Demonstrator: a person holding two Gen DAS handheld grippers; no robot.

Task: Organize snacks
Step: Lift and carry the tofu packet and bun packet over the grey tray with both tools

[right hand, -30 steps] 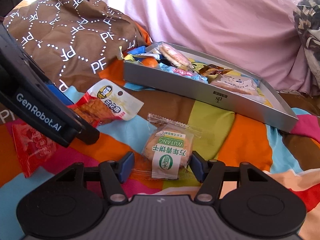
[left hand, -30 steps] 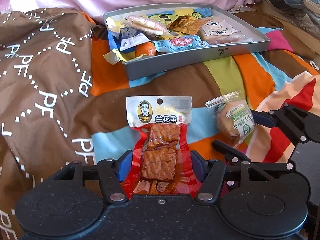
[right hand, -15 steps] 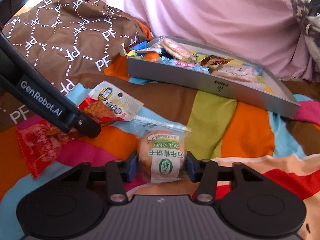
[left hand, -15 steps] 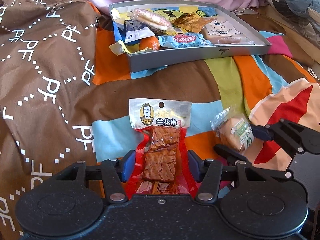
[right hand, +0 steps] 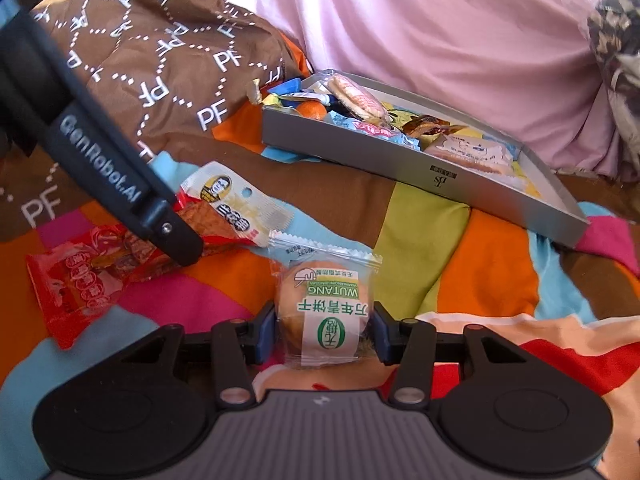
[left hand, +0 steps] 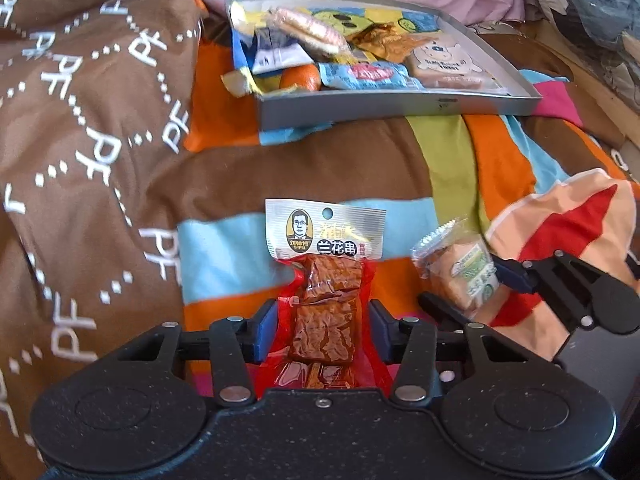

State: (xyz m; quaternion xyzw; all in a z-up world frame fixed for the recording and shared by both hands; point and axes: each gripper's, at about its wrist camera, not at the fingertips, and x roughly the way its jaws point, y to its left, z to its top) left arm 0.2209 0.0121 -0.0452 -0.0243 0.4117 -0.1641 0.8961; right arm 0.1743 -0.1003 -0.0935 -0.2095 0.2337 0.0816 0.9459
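The left tongs (left hand: 322, 330) are closed against the red lower half of the tofu snack packet (left hand: 326, 276), and the right tongs (right hand: 324, 326) are clamped on the round biscuit packet (right hand: 326, 312). Since a second ago both pairs have narrowed from a loose straddle to a firm hold, and the biscuit packet has been drawn back between the blue pads; both snacks are judged secured and ready for carrying. The grey tray (left hand: 400, 106) (already part-filled with wrapped sweets and a small orange (left hand: 300, 78)) lies well apart, farther up the striped bedspread (left hand: 440, 160). In the left view it now sits higher and farther off than in the earlier frame, so the tongs seem to have been pulled back slightly. One red packet (right hand: 76, 284) is left on the bedspread beside the left tongs, not yet collected.
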